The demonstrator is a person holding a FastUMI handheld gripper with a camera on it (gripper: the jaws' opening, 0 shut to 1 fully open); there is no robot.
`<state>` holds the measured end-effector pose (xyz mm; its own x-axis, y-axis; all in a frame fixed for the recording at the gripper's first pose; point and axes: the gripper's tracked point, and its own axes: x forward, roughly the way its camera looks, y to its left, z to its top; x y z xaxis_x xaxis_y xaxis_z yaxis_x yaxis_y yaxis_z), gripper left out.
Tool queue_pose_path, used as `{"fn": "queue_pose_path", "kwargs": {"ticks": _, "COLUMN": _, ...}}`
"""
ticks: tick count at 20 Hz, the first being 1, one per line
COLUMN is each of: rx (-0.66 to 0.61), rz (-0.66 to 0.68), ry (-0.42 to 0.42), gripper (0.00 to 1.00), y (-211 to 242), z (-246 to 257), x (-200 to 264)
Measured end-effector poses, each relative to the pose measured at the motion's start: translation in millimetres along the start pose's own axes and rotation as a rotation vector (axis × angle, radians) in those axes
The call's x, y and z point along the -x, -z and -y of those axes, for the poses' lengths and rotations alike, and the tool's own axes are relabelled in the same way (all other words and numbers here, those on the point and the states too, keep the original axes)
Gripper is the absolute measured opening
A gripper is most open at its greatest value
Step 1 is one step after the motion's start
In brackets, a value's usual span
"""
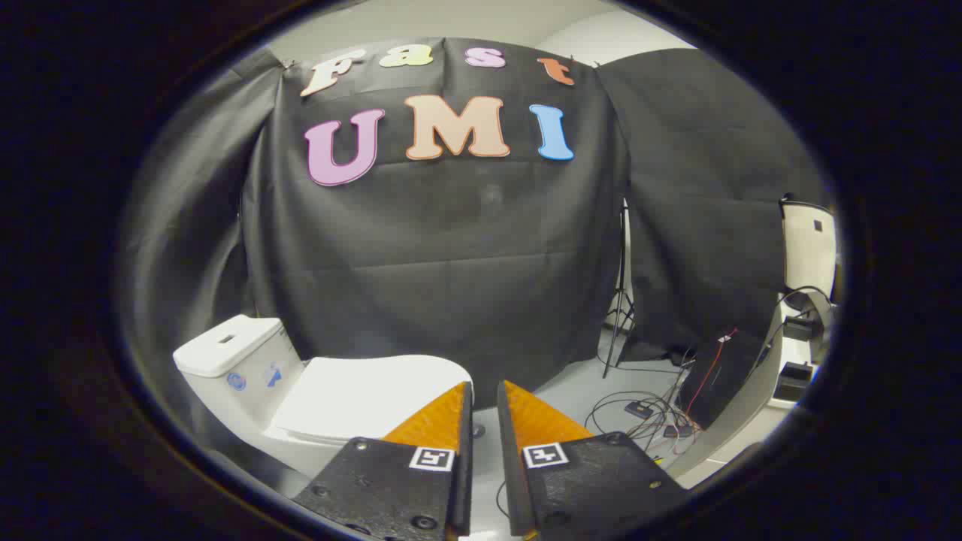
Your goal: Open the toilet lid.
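Gripper (485, 385) stood empty, fingers narrowly parted, right of the closed toilet lid (361, 394). I judged the approach should go under the lid's front rim before lifting.

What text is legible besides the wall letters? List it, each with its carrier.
Blue stickers on the toilet tank: too blurred to read.
Square markers on the gripper: black-and-white patterns, no words.
No other text. The gripper, narrowly open and empty, hovers near the closed toilet lid.
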<state>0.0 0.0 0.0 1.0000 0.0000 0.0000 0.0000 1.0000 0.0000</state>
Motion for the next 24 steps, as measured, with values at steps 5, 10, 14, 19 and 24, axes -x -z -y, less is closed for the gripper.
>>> {"fn": "queue_pose_path", "kwargs": {"ticks": 5, "rx": 0.006, "rz": 0.004, "ry": -0.013, "gripper": 0.19, "y": -1, "z": -3, "x": 1}}
{"fn": "queue_pose_path", "kwargs": {"ticks": 10, "rx": 0.020, "rz": 0.009, "ry": -0.017, "gripper": 0.24, "y": 0, "z": -4, "x": -1}}
{"fn": "queue_pose_path", "kwargs": {"ticks": 14, "rx": 0.028, "rz": 0.013, "ry": -0.031, "gripper": 0.34, "y": -1, "z": -7, "x": 0}}
{"fn": "queue_pose_path", "kwargs": {"ticks": 19, "rx": 0.036, "rz": -0.009, "ry": -0.032, "gripper": 0.53, "y": 3, "z": -7, "x": -4}}
{"fn": "queue_pose_path", "kwargs": {"ticks": 24, "rx": 0.017, "rz": -0.030, "ry": -0.038, "gripper": 0.76, "y": 9, "z": -8, "x": -7}}
